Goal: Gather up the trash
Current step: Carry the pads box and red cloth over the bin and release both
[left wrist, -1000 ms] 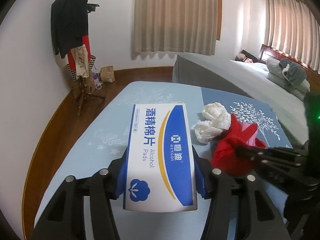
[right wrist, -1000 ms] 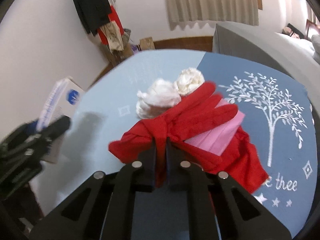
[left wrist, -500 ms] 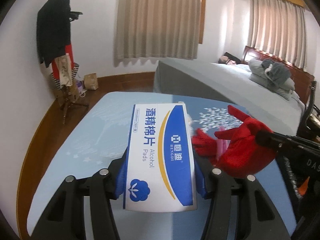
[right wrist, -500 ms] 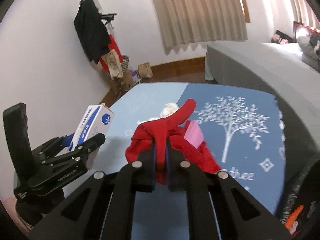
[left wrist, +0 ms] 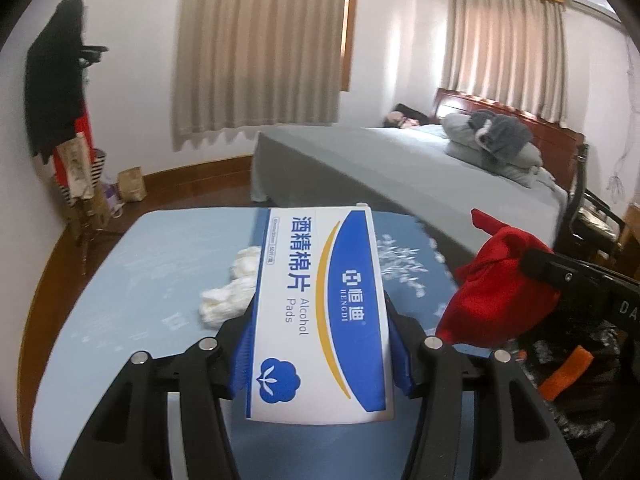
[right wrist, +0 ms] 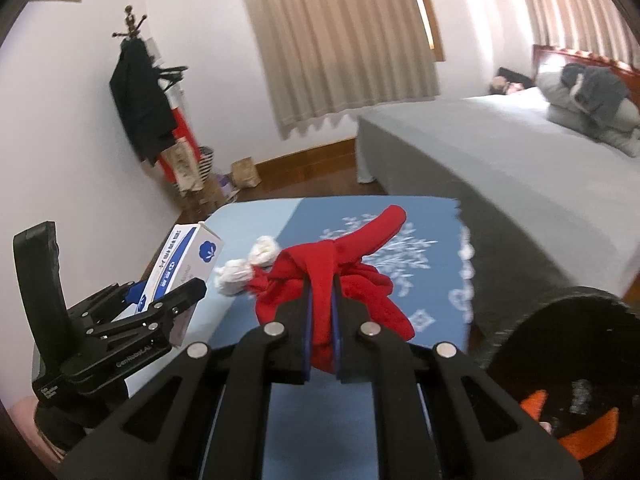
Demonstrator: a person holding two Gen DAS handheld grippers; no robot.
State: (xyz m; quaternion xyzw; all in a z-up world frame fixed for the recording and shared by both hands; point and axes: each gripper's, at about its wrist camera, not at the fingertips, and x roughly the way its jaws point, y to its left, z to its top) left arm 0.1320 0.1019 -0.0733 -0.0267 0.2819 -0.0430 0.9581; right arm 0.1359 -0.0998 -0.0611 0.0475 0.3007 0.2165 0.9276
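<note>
My left gripper (left wrist: pixel 320 328) is shut on a white and blue alcohol pads box (left wrist: pixel 320 312), held above the blue table (left wrist: pixel 132 280); the box also shows in the right wrist view (right wrist: pixel 180 264). My right gripper (right wrist: pixel 320 300) is shut on a red cloth glove (right wrist: pixel 332 268), lifted off the table; it hangs at the right of the left wrist view (left wrist: pixel 496 296). Crumpled white tissues (left wrist: pixel 232 292) lie on the table behind the box, also seen in the right wrist view (right wrist: pixel 244 268).
A black trash bag (right wrist: pixel 560 368) with orange scraps inside gapes at the table's right edge, also in the left wrist view (left wrist: pixel 568 368). A grey bed (left wrist: pixel 400 172) stands beyond. A coat rack (left wrist: pixel 64 100) stands at the left wall.
Both grippers have risen and pulled back from the table. The red glove has lifted clear of the table and moved right, toward the black bag. The tissues stay on the table.
</note>
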